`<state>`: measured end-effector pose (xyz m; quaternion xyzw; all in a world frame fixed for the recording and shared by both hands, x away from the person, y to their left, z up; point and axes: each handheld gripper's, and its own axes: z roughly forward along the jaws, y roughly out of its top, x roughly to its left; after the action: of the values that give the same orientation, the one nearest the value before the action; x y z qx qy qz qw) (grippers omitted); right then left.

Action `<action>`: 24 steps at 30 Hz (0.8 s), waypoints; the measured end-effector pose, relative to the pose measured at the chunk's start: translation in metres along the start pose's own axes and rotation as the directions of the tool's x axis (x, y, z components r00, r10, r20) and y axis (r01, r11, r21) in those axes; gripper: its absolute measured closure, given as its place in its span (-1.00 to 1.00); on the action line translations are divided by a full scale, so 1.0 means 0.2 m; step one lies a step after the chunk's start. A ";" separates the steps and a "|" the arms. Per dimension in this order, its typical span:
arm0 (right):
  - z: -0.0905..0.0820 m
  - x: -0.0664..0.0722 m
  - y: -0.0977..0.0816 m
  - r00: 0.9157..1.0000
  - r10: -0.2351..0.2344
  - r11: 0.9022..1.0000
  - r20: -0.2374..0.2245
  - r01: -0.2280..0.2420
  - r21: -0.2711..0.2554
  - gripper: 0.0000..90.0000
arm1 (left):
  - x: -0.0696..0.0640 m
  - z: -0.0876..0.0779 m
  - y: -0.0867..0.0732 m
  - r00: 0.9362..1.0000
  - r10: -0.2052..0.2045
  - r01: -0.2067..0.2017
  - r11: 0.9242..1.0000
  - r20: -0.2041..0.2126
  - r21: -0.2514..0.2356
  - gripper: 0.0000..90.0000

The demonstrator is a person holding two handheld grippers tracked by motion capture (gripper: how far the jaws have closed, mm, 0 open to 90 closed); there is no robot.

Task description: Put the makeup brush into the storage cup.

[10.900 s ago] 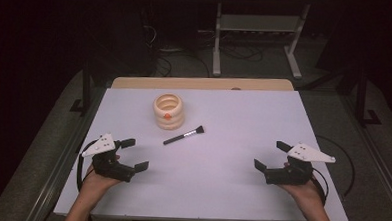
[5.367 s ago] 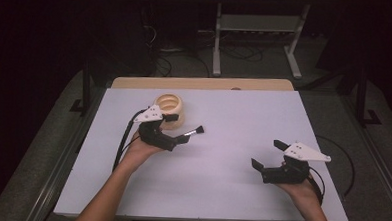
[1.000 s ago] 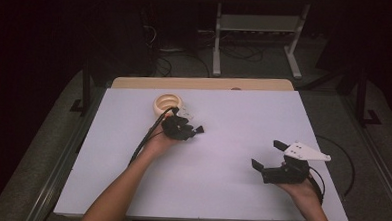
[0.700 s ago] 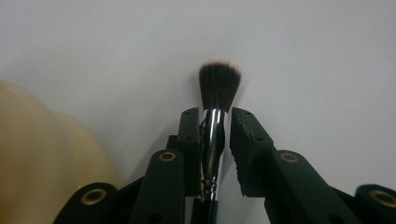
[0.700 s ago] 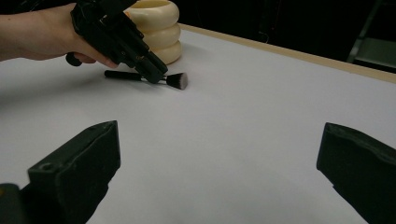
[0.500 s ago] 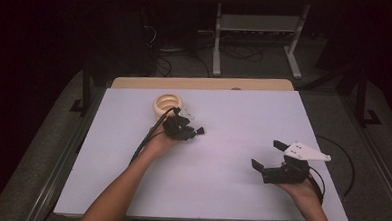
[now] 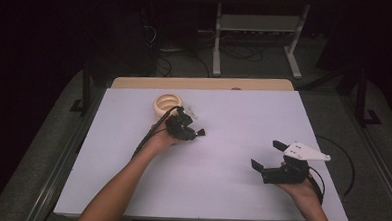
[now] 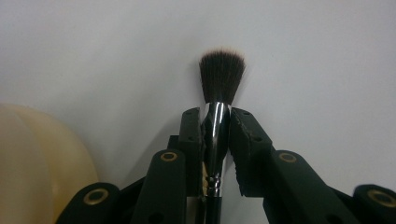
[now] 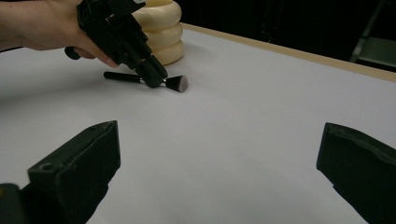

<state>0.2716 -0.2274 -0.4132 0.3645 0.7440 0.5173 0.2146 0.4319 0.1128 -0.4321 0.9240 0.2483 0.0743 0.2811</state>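
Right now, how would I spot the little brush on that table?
Look at the white table, then the cream ringed holder near its far edge. Just right of it, the left gripper pinches the brush: black handle, shiny metal collar, dark bristle tuft.

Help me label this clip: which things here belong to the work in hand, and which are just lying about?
In the job:
- makeup brush, clamped at its silver collar
- left tool, shut on the brush, which lies low on the table
- cream ringed holder, right beside the brush

Idle or background:
- right tool, open, holding nothing
- white table
- metal stand on the floor behind
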 end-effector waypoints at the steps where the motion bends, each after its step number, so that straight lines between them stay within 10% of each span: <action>1: 0.00 0.00 0.00 1.000 -0.002 1.000 0.000 0.002 -0.001 -1.00 | 0.00 0.00 0.00 1.000 0.000 0.000 1.000 0.000 0.000 0.67; 24: 0.00 0.00 0.00 1.000 -0.004 1.000 -0.007 0.004 0.005 -1.00 | 0.03 0.00 0.01 0.998 -0.030 0.029 0.999 0.048 0.013 0.73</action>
<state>0.2720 -0.2266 -0.4137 0.3615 0.7469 0.5162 0.2120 0.4383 0.1151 -0.4316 0.9234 0.2555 0.0462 0.2826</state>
